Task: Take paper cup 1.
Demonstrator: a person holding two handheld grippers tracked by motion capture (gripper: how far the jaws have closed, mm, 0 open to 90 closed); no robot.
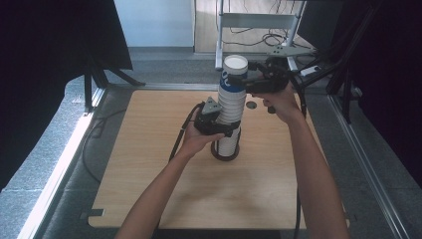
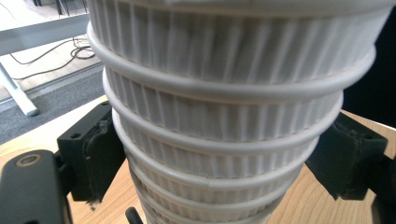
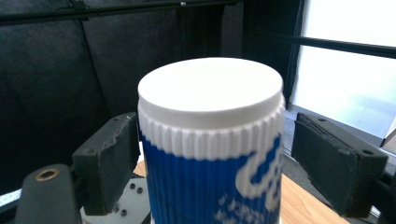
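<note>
A tall stack of upside-down white ribbed cups [image 1: 231, 112] stands on the wooden table [image 1: 149, 164], with its foot in a black ring [image 1: 225, 153]. The top cup [image 1: 234, 74] is blue and white, its flat white bottom facing up. My left gripper [image 1: 225, 127] is shut on the lower half of the stack; in the left gripper view both jaws press the stack's ribbed sides [image 2: 219, 121]. My right gripper [image 1: 249, 82] sits around the top cup [image 3: 210, 163], open: one jaw lies against it and the other stands a little clear.
A small round grey disc [image 1: 252, 105] lies on the table behind the stack. Beyond the far edge are a white metal desk frame [image 1: 259, 21] and floor cables. Black curtains hang at both sides. The wooden table has bare room at the left and front.
</note>
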